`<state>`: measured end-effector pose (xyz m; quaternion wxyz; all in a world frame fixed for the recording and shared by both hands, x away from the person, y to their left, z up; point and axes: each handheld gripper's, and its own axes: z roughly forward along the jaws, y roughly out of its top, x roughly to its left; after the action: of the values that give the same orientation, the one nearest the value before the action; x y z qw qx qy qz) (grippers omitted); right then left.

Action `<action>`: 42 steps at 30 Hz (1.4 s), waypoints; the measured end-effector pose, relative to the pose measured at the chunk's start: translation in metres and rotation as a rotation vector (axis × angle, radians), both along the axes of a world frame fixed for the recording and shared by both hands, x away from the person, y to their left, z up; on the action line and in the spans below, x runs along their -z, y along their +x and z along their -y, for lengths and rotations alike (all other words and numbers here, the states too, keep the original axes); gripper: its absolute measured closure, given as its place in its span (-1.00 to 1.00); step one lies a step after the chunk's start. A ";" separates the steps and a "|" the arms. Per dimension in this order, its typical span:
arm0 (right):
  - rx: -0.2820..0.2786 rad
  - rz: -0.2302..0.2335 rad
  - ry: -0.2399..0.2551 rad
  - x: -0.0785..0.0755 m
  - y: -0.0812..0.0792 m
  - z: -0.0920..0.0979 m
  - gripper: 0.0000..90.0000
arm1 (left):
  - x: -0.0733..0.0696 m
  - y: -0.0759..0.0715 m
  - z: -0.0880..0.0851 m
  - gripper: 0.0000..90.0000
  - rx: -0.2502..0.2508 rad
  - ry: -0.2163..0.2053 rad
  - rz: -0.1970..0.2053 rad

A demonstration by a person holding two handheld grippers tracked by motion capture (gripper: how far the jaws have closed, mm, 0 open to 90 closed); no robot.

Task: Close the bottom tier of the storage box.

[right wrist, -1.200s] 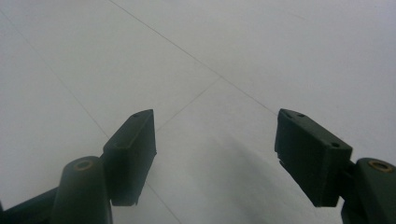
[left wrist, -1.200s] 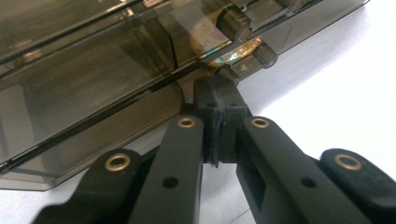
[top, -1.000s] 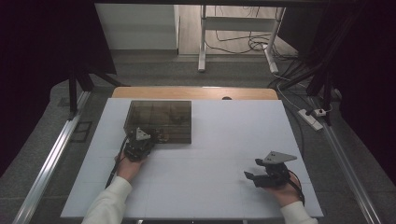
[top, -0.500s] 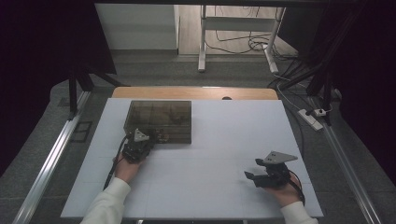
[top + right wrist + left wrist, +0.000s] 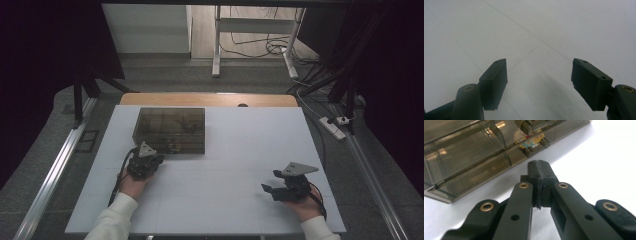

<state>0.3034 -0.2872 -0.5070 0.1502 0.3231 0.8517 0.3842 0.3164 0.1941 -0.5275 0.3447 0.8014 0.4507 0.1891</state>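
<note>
From the high view I am seeing the smoky clear box (image 5: 169,130) lying flat on the white worktop (image 5: 240,150), toward its far left part, its long axis running left to right across the worktop and its near edge facing me. My left hand-held gripper (image 5: 151,161) is sitting just beside the box's near left corner, pointing at it. My right hand-held gripper (image 5: 266,189) is resting well apart, near the front right, pointing left.

In the left gripper view I am looking along the left hand-held gripper (image 5: 539,165), pads pressed together on nothing, tips close to the box's (image 5: 474,155) front wall, which is slanting from lower left to upper right.

In the right gripper view the right hand-held gripper (image 5: 539,75) is standing wide apart and empty over bare worktop (image 5: 549,25)
</note>
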 end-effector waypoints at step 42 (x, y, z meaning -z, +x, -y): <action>-0.016 0.010 -0.001 0.002 0.000 0.004 -0.40 | -0.003 -0.089 -0.032 -0.39 0.089 -0.169 -0.026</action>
<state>0.3037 -0.2912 -0.5087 0.1515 0.3142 0.8538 0.3864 0.2269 0.2262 -0.5245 0.4133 0.7911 0.4335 0.1243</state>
